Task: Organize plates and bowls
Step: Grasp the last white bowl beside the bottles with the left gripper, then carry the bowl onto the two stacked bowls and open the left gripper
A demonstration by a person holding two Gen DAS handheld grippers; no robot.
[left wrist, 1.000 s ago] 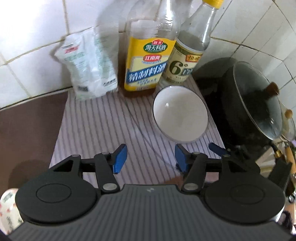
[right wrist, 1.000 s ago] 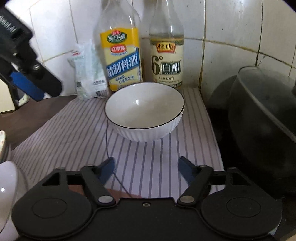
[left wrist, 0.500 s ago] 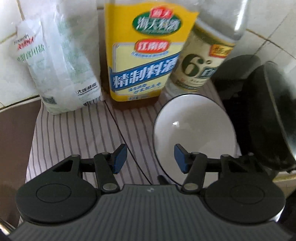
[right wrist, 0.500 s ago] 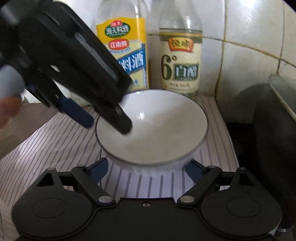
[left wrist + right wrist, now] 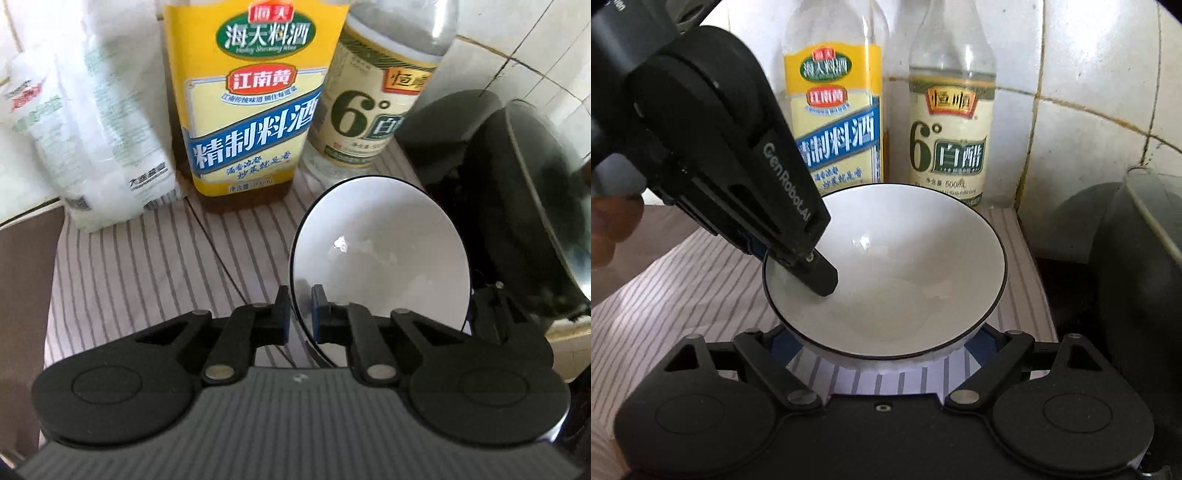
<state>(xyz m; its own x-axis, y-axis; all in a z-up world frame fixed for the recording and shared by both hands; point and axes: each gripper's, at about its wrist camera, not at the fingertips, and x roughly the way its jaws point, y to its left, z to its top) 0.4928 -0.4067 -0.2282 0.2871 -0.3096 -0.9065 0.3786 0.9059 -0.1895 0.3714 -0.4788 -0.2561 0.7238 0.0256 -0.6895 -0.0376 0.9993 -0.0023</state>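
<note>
A white bowl with a thin dark rim [image 5: 384,251] stands on the striped cloth [image 5: 147,266] in front of two bottles. My left gripper [image 5: 298,310] is shut on the bowl's left rim, one finger inside and one outside. In the right wrist view the bowl [image 5: 908,273] fills the middle, and the left gripper [image 5: 798,254] clamps its left edge from above. My right gripper [image 5: 882,343] is open, with its blue-padded fingers spread on either side of the bowl's near base, just below it.
A yellow-labelled cooking wine bottle [image 5: 255,99] and a vinegar bottle [image 5: 373,107] stand against the tiled wall behind the bowl. A white bag [image 5: 92,147] leans at the left. A black pot with a glass lid [image 5: 535,206] stands close on the right.
My left gripper has moved down onto the bowl's left rim and shut on it. My right gripper has moved forward, so that its open fingers flank the bowl's base.
</note>
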